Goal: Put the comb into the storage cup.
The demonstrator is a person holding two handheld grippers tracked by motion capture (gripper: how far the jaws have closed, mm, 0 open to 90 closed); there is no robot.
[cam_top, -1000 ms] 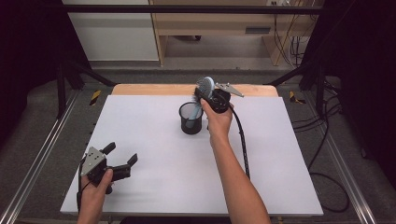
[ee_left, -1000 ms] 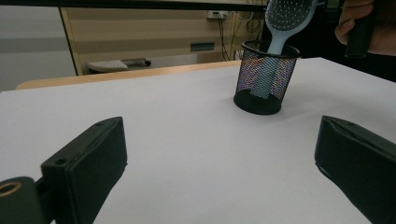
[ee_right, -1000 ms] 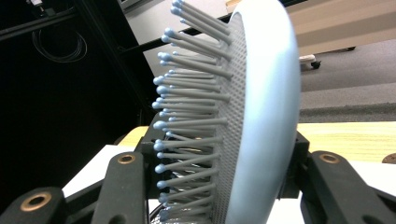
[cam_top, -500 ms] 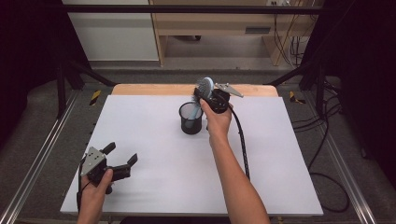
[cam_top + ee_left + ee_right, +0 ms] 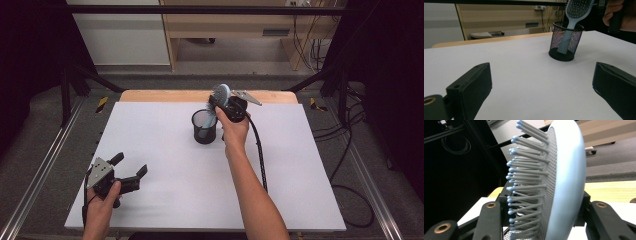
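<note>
A light-blue hairbrush stands tilted with its handle inside a black mesh cup at the back middle of the white table. My right gripper is shut on the brush head, bristles against one jaw and the smooth back against the other. In the left gripper view the brush leans out of the cup to the right. My left gripper rests open near the front left corner, nothing between its jaws.
The right gripper's black cable trails back across the table beside the forearm. A wooden strip borders the far edge. Metal rails and dark floor flank both sides of the table.
</note>
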